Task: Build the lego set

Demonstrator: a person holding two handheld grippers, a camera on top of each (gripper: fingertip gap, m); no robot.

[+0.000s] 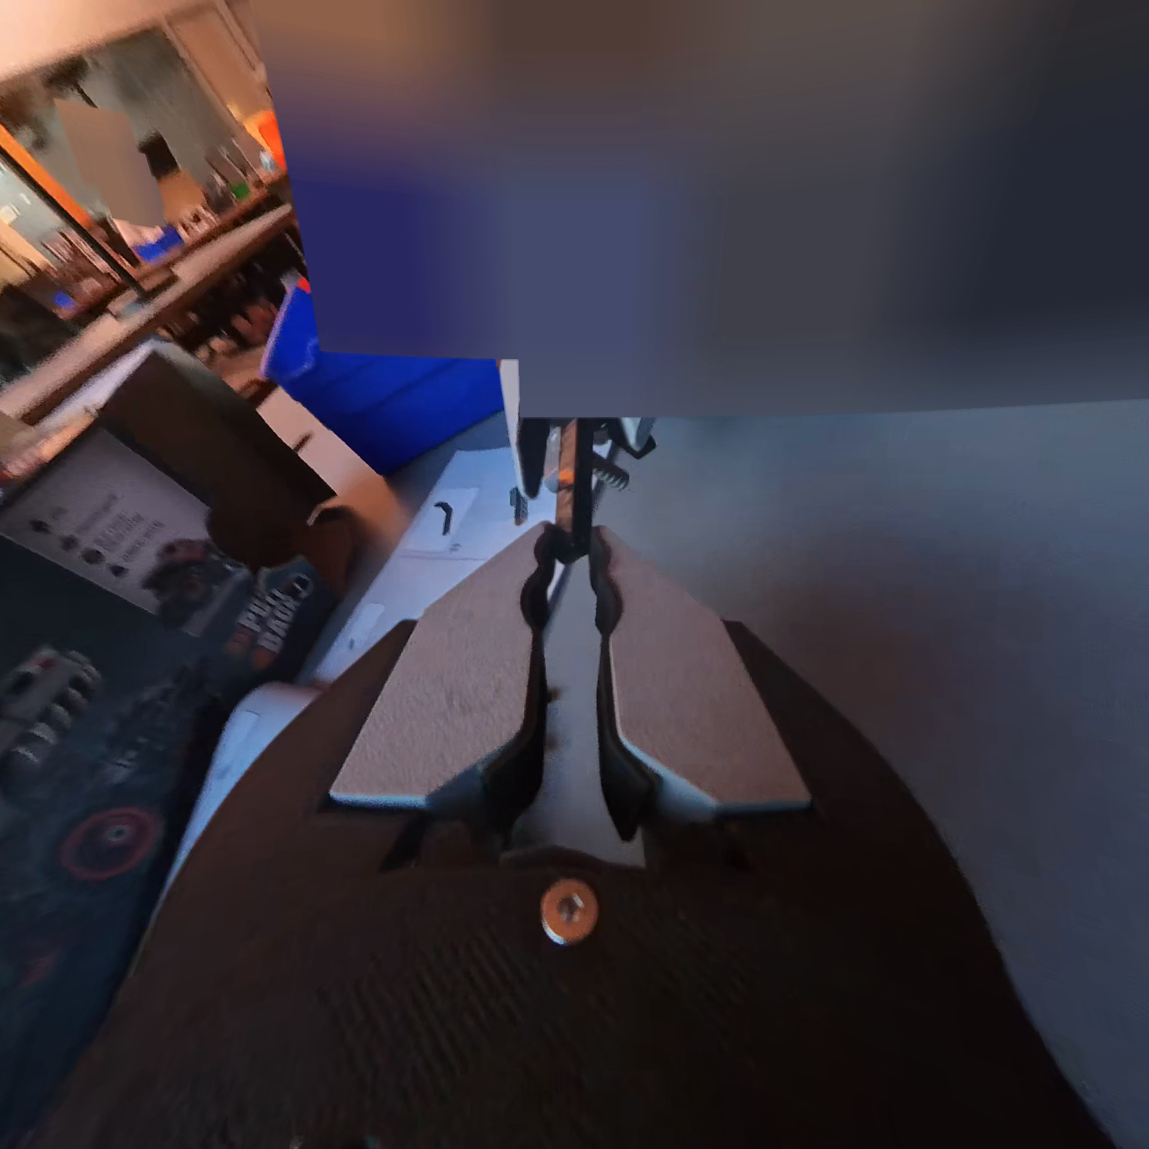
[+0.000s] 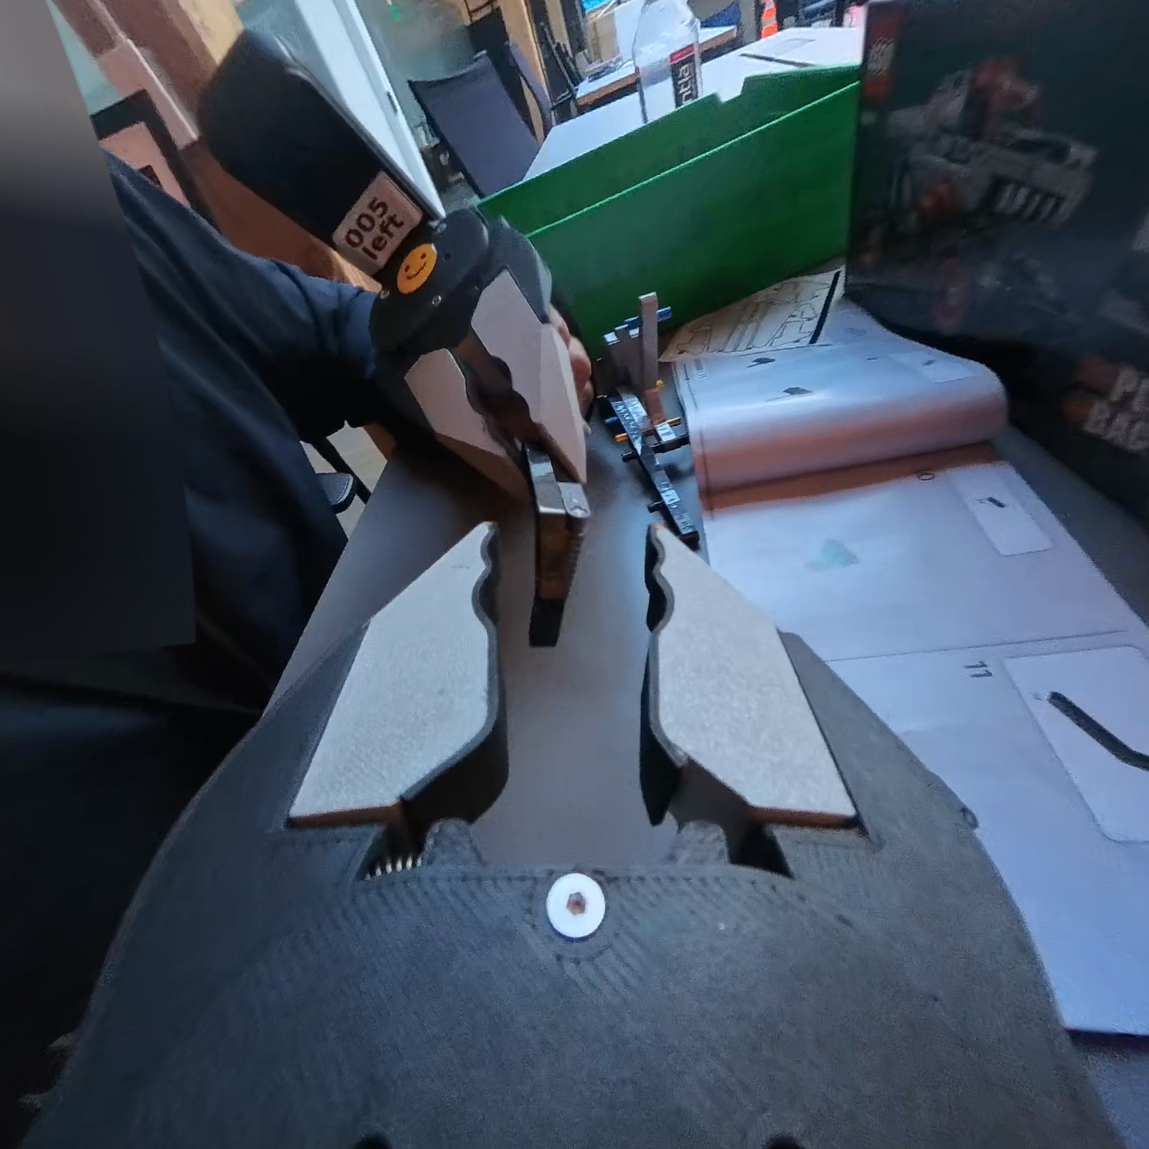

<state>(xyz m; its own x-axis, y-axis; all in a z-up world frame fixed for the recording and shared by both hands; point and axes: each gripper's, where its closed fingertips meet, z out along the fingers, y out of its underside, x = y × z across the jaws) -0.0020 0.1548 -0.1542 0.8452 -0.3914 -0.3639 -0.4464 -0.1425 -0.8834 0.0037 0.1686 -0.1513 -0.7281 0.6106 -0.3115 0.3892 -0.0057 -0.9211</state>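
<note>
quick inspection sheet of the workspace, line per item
surface: dark table, right side covered by instruction sheets
job's things: black beam upright on the table; partial build beyond it
clutter: green box, set box, bottle
grippers: left gripper shut on the black beam's top; right gripper open, jaws either side of the beam, apart from it
cables: nothing seen
surroundings: chairs and tables behind, blurred
</note>
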